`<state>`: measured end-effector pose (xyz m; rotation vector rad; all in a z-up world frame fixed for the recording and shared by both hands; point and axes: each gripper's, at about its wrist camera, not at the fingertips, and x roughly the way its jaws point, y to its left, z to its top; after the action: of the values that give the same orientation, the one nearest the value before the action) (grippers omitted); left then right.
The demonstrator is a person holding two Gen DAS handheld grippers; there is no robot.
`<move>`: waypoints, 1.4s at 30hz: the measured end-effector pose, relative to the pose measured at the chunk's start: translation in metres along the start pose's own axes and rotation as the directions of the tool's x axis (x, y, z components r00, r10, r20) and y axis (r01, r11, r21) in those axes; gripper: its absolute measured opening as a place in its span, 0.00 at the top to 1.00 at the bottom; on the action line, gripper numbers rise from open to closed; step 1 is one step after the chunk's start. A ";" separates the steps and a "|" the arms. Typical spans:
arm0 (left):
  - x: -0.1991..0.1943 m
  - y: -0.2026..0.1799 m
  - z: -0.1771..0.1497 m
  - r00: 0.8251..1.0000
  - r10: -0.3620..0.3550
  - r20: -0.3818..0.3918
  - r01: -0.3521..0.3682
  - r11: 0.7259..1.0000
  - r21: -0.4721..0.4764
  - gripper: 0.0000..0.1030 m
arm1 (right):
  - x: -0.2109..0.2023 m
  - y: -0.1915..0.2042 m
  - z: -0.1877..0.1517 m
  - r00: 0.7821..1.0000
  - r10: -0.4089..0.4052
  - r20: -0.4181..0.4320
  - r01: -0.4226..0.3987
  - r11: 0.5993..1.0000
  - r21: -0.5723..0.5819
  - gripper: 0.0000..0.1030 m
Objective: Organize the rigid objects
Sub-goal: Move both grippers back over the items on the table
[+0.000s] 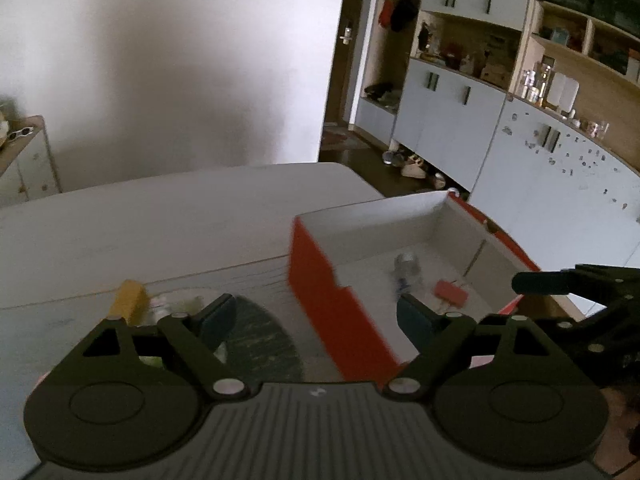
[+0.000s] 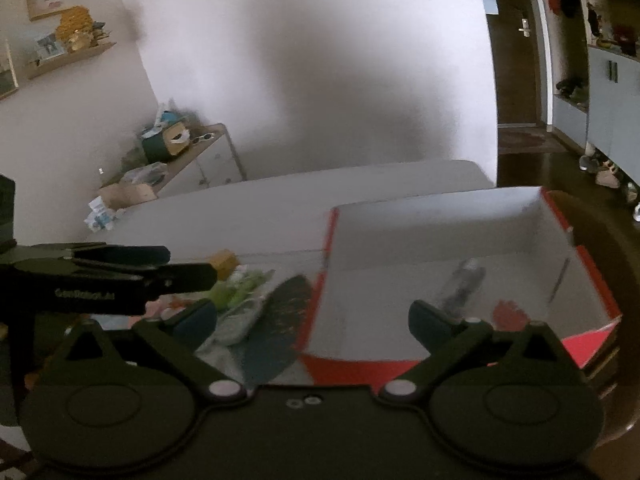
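Observation:
A red box with a white inside stands on the table; it also shows in the right wrist view. In it lie a small clear bottle and a small red block. My left gripper is open and empty above the box's near left corner. My right gripper is open and empty above the box's near wall. A yellow block, a dark oval object and greenish items lie left of the box.
The grey table runs back to a white wall. A low cabinet with clutter stands at the far left. Blue cupboards and shelves fill the right. The right gripper shows at the left wrist view's right edge.

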<state>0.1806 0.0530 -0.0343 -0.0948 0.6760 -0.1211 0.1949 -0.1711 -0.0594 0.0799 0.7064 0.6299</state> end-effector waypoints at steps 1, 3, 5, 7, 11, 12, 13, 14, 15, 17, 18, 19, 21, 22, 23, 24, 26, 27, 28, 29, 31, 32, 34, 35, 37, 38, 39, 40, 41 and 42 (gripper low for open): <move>-0.003 0.007 -0.003 1.000 -0.002 0.001 0.002 1.000 -0.002 0.15 | 0.002 0.008 -0.003 1.000 0.003 -0.003 -0.003 1.000 -0.002 0.01; -0.010 0.021 -0.008 1.000 0.009 0.006 -0.009 1.000 -0.002 0.15 | 0.007 0.024 -0.008 1.000 0.001 -0.009 -0.001 1.000 -0.010 0.00; -0.015 0.035 -0.014 1.000 0.021 0.010 -0.021 1.000 0.006 0.15 | 0.011 0.038 -0.013 1.000 0.003 -0.016 -0.003 1.000 -0.013 0.00; -0.020 0.045 -0.021 1.000 0.030 0.009 -0.030 0.999 0.017 0.15 | 0.016 0.051 -0.018 1.000 0.004 -0.029 -0.004 1.000 -0.013 0.01; -0.024 0.069 -0.035 1.000 0.023 -0.010 -0.023 0.999 0.027 0.15 | 0.026 0.078 -0.031 0.998 0.013 -0.059 -0.014 1.000 -0.009 0.01; -0.024 0.074 -0.038 1.000 0.019 -0.015 -0.019 1.000 0.024 0.15 | 0.029 0.084 -0.034 0.998 0.017 -0.066 -0.018 1.000 -0.010 0.01; -0.025 0.081 -0.041 1.000 0.013 -0.022 -0.013 1.000 0.019 0.15 | 0.030 0.089 -0.038 0.997 0.020 -0.071 -0.020 1.000 -0.012 0.01; -0.024 0.088 -0.043 1.000 0.008 -0.029 -0.008 1.000 0.014 0.15 | 0.032 0.094 -0.041 0.997 0.022 -0.077 -0.023 1.000 -0.013 0.01; -0.024 0.095 -0.046 0.999 0.004 -0.038 -0.003 1.000 0.010 0.15 | 0.035 0.101 -0.044 0.996 0.027 -0.085 -0.028 0.999 -0.017 0.01; -0.022 0.106 -0.051 0.999 -0.001 -0.052 0.001 1.000 0.003 0.15 | 0.039 0.112 -0.049 0.994 0.033 -0.101 -0.036 0.999 -0.029 0.01; -0.021 0.113 -0.053 0.998 -0.001 -0.059 0.001 1.000 -0.001 0.15 | 0.041 0.119 -0.052 0.993 0.036 -0.108 -0.041 0.998 -0.037 0.01; -0.019 0.119 -0.055 0.998 -0.001 -0.069 0.000 1.000 -0.004 0.15 | 0.044 0.126 -0.054 0.992 0.042 -0.116 -0.047 0.998 -0.048 0.01; -0.016 0.127 -0.058 0.997 -0.004 -0.078 0.004 1.000 -0.005 0.15 | 0.049 0.140 -0.060 0.991 0.045 -0.127 -0.055 0.996 -0.075 0.01; -0.015 0.131 -0.060 0.997 0.008 -0.075 -0.008 1.000 0.000 0.15 | 0.052 0.144 -0.061 0.990 0.046 -0.132 -0.057 0.995 -0.083 0.01; -0.014 0.133 -0.062 0.997 0.031 -0.075 -0.031 1.000 0.005 0.15 | 0.055 0.149 -0.063 0.989 0.049 -0.139 -0.062 0.994 -0.091 0.01; -0.012 0.138 -0.064 0.995 0.045 -0.085 -0.044 0.999 0.008 0.15 | 0.058 0.154 -0.065 0.988 0.051 -0.147 -0.065 0.993 -0.097 0.01; -0.007 0.146 -0.067 0.993 0.039 -0.111 -0.039 0.999 0.006 0.15 | 0.066 0.163 -0.070 0.985 0.051 -0.162 -0.070 0.991 -0.112 0.01; -0.005 0.149 -0.069 0.992 0.037 -0.117 -0.037 0.999 0.004 0.15 | 0.070 0.167 -0.072 0.984 0.051 -0.171 -0.072 0.990 -0.120 0.01; -0.002 0.152 -0.070 0.992 0.035 -0.124 -0.035 0.999 0.004 0.15 | 0.074 0.170 -0.074 0.983 0.049 -0.177 -0.072 0.990 -0.125 0.01; 0.000 0.154 -0.072 0.991 0.029 -0.131 -0.028 1.000 0.007 0.15 | 0.077 0.173 -0.076 0.982 0.048 -0.183 -0.073 0.989 -0.130 0.01; 0.004 0.158 -0.076 0.989 0.015 -0.144 -0.013 1.000 0.016 0.15 | 0.086 0.179 -0.080 0.979 0.051 -0.199 -0.081 0.986 -0.143 0.03; 0.007 0.159 -0.077 0.989 0.011 -0.149 -0.007 1.000 0.024 0.15 | 0.090 0.182 -0.082 0.977 0.052 -0.206 -0.084 0.985 -0.150 0.03; 0.011 0.160 -0.081 0.987 0.008 -0.160 -0.001 0.999 0.044 0.15 | 0.099 0.189 -0.086 0.973 0.060 -0.223 -0.098 0.981 -0.167 0.05; 0.014 0.160 -0.083 0.986 0.000 -0.165 0.009 0.999 0.054 0.15 | 0.102 0.191 -0.088 0.971 0.062 -0.231 -0.104 0.979 -0.174 0.05; 0.017 0.160 -0.086 0.984 -0.011 -0.178 0.023 0.997 0.068 0.15 | 0.109 0.197 -0.093 0.968 0.063 -0.244 -0.113 0.974 -0.196 0.07; 0.020 0.160 -0.088 0.983 -0.020 -0.184 0.035 0.996 0.078 0.15 | 0.113 0.200 -0.095 0.966 0.064 -0.252 -0.118 0.972 -0.205 0.10; 0.021 0.159 -0.089 0.982 -0.025 -0.189 0.043 0.995 0.087 0.15 | 0.117 0.202 -0.097 0.964 0.065 -0.259 -0.123 0.969 -0.213 0.11; 0.023 0.158 -0.091 0.980 -0.033 -0.197 0.053 0.994 0.099 0.15 | 0.121 0.204 -0.098 0.962 0.064 -0.264 -0.124 0.968 -0.220 0.11; 0.026 0.156 -0.092 0.978 -0.041 -0.203 0.065 0.992 0.112 0.15 | 0.124 0.205 -0.100 0.961 0.063 -0.269 -0.126 0.966 -0.226 0.12; 0.029 0.155 -0.092 0.977 -0.045 -0.207 0.072 0.989 0.125 0.15 | 0.127 0.207 -0.102 0.960 0.063 -0.272 -0.128 0.965 -0.230 0.12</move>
<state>0.1570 0.1973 -0.1433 0.0260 0.8682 -0.2346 0.0992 0.0549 -0.1542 -0.2037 0.8782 0.8273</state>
